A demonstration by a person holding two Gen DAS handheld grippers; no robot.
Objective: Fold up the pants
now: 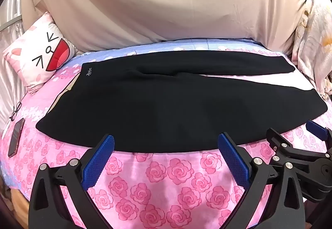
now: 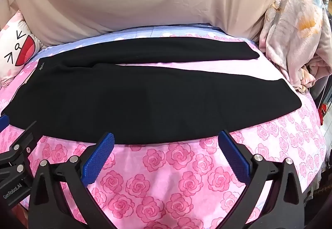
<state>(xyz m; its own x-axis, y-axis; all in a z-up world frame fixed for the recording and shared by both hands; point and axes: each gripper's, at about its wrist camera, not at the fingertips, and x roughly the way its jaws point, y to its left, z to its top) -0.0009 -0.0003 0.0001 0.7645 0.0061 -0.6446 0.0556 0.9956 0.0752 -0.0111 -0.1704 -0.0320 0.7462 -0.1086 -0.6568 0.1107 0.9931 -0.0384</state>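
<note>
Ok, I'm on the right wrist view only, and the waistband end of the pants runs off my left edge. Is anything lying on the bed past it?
Observer: Yes, a dark phone lies on the rose bedspread left of the pants, apart from them.
Operator: Anything else there?
Observer: A pair of glasses lies just beyond the phone, also off the fabric.
Operator: And the left gripper?
Observer: The left gripper is open at the pants' near edge, with nothing between its pads.
</note>
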